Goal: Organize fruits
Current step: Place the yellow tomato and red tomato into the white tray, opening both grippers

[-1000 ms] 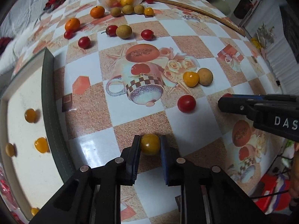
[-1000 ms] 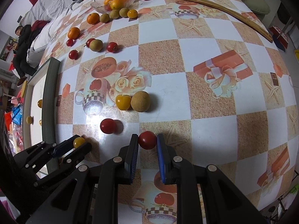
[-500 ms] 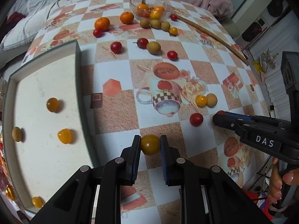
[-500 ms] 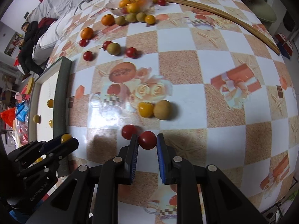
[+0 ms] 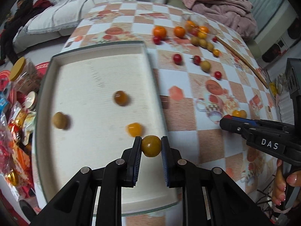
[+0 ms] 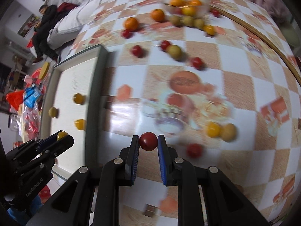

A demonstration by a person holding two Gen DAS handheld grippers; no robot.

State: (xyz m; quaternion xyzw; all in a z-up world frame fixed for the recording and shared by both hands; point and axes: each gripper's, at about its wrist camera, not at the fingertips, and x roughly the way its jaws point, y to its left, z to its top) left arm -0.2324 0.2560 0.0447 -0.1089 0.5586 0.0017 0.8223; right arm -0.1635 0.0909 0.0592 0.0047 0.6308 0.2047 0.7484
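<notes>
My left gripper (image 5: 151,146) is shut on a yellow-brown fruit (image 5: 151,146) and holds it above the right edge of the white tray (image 5: 90,75). The tray holds a brown fruit (image 5: 120,98), a tan fruit (image 5: 59,120) and a yellow fruit (image 5: 134,129). My right gripper (image 6: 148,141) is shut on a red tomato (image 6: 148,141) and holds it above the checkered table (image 6: 197,98), to the right of the tray (image 6: 65,86). The left gripper (image 6: 62,136) with its fruit also shows at the lower left of the right wrist view.
Several tomatoes, oranges and tan fruits lie loose on the table, among them a red tomato (image 6: 194,150) and a yellow fruit (image 6: 213,129). A glass bowl (image 6: 185,3) of fruit stands at the far side. A wooden hoop (image 6: 272,43) lies at the right. Snack packets (image 5: 15,131) lie left of the tray.
Both grippers have swung left with their fruits. The left gripper is now over the tray's right edge; the right gripper is nearer the tray.
</notes>
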